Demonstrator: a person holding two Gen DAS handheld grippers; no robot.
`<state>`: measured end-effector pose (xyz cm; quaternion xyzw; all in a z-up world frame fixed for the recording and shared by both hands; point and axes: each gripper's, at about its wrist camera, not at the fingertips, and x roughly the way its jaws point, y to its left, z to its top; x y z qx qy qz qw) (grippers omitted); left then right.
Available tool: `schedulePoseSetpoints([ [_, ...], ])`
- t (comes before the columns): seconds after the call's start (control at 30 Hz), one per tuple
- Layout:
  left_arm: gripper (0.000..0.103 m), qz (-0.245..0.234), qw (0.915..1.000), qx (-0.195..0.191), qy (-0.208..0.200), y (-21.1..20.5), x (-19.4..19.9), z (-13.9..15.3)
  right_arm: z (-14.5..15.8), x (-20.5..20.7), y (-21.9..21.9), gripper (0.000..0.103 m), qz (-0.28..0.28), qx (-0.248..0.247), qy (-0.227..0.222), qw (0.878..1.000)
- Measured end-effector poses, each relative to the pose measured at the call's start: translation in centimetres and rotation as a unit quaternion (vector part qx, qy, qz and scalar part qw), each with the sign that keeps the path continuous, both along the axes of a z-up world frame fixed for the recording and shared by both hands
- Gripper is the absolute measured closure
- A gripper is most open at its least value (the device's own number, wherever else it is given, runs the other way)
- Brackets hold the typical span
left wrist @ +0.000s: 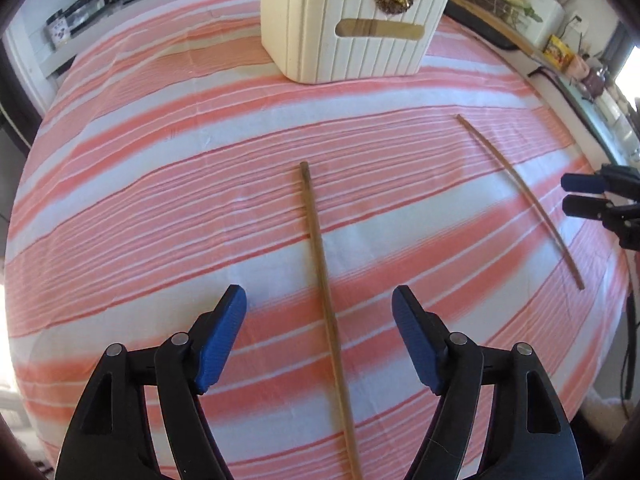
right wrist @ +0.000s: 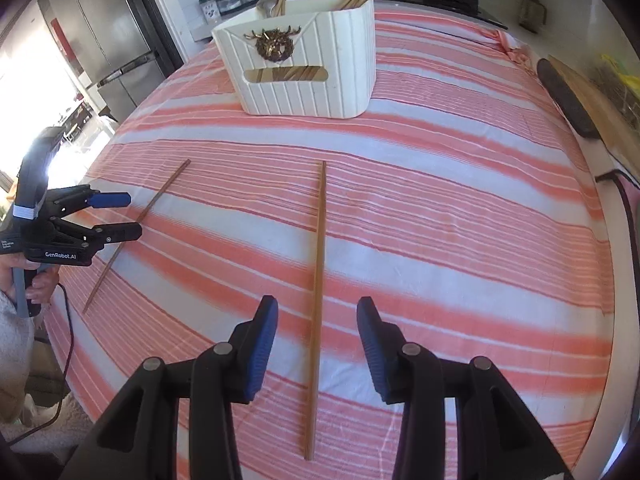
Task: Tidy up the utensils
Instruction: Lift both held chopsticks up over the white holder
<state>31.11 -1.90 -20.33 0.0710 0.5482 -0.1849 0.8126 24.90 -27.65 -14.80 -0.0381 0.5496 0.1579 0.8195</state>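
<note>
Left gripper: I have it spread wide and holding nothing, poised low over the striped surface.
Left chopstick: it lies flat, running lengthwise between the two blue pads, so I judge a simple close would catch it.
Right gripper: also parted and empty, a little narrower than the left.
Right chopstick: flat on the cloth, centred between the pads, pointing towards the holder.
White holder: it stands well ahead of both grippers (chopsticks and a spoon already lean inside), so I take it as the destination.
Why this layout: each stick is separate, one per gripper, well apart.
</note>
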Motion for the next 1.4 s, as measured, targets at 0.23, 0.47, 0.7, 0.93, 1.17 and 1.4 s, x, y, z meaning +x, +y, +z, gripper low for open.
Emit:
schedulePoseSetpoints([
  [0.23, 0.049, -0.013, 0.9991, 0.04, 0.004, -0.8, 2.8, 0.0, -3.6, 4.2, 3.4, 0.06, 0.034, -0.055, 0.029, 0.997],
  [0.47, 0.099, 0.002, 0.9998, 0.019, -0.005, -1.9, 4.7, 0.5, -3.8, 9.3, 3.4, 0.097, -0.019, -0.019, 0.004, 1.0],
  [0.7, 0.099, 0.028, 0.9917, -0.075, -0.101, 0.6, 1.3, 7.5, 3.6, 6.4, 0.5, 0.097, -0.042, 0.075, -0.102, 0.991],
  [0.93, 0.099, 0.025, 0.9687, -0.149, -0.197, 2.4, -4.3, 15.6, 12.5, -1.1, -0.7, 0.097, -0.021, 0.112, -0.214, 0.97],
  [1.17, 0.099, 0.04, 0.9556, -0.175, -0.234, 2.7, -5.7, 18.1, 15.5, -3.7, -0.2, 0.097, -0.016, 0.1, -0.269, 0.958],
  [1.4, 0.099, 0.046, 0.951, -0.175, -0.25, 3.1, -6.0, 19.3, 17.5, -3.5, -0.7, 0.097, -0.013, 0.093, -0.288, 0.953],
])
